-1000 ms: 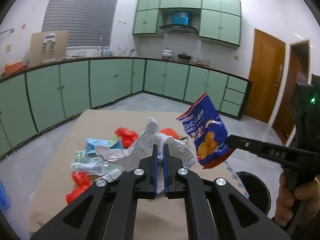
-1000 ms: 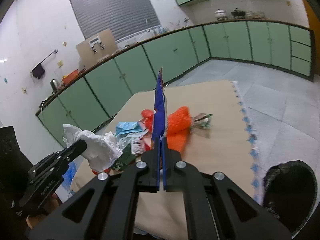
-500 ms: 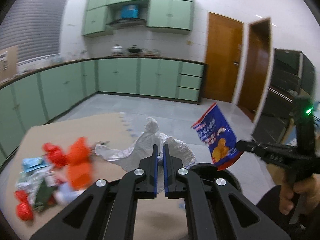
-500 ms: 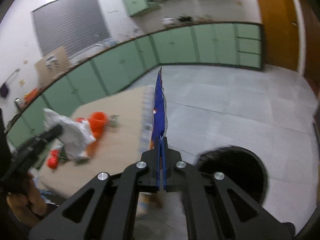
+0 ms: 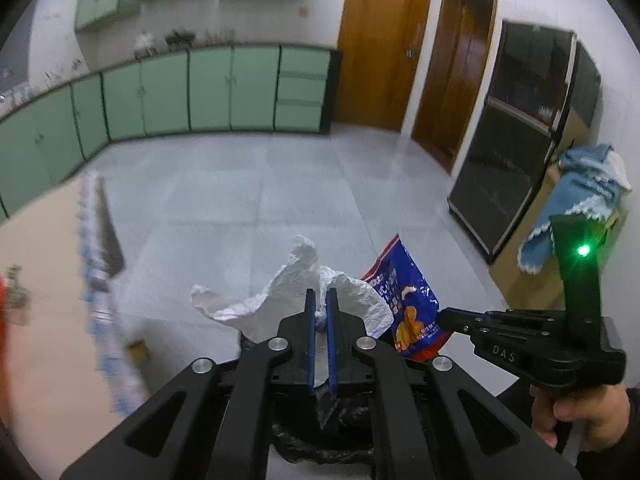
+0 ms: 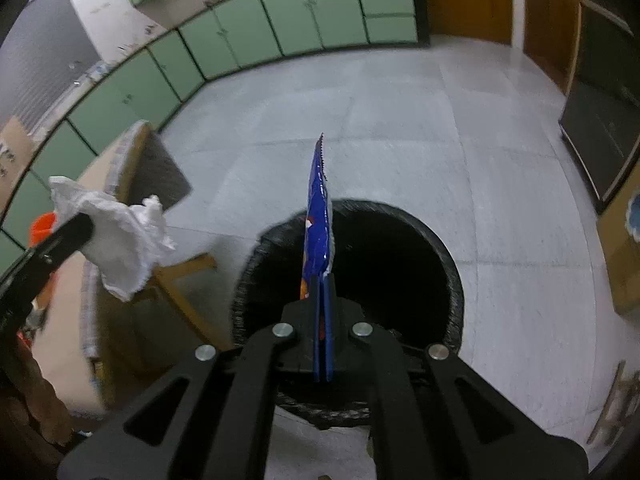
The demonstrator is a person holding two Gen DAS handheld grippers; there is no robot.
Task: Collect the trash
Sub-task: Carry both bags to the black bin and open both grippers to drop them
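While a table point(image 5: 44, 288) draped in a tan cloth point(image 6: 86, 320) with a blue-patterned border edges the far left of both views, bits of orange litter point(image 6: 42, 224) sit blurred on it. Just right of the table, the left gripper point(image 5: 319, 300) is clamped nearly closed on a crumpled white paper towel point(image 5: 280, 296), which bunches up between the blue pads point(image 5: 310, 340) and fans out ahead of them above the grey tiled floor point(image 5: 248, 200). From the right wrist view the same towel point(image 6: 120, 240) hangs off the left gripper's point(image 6: 86, 222) dark finger, beside the table corner and to the left of the bin. Below and ahead of both tools stands a round black trash bin point(image 6: 448, 280), lined with a black bag, its mouth dark and open. The right gripper point(image 6: 324, 276) is pressed fully shut on a blue snack bag point(image 6: 318, 216), which stands edge-on straight above the bin's opening. In the left wrist view that bag point(image 5: 404, 300) shows its printed face, just right of the towel, pinched at the tip of the right gripper point(image 5: 442, 314). A person's hand point(image 5: 580, 412) grips its black handle at the lower right, a green light glowing above. Green cabinets point(image 5: 180, 88), wooden doors point(image 5: 380, 44) and a dark glass-fronted cabinet point(image 5: 520, 152) line the room behind.
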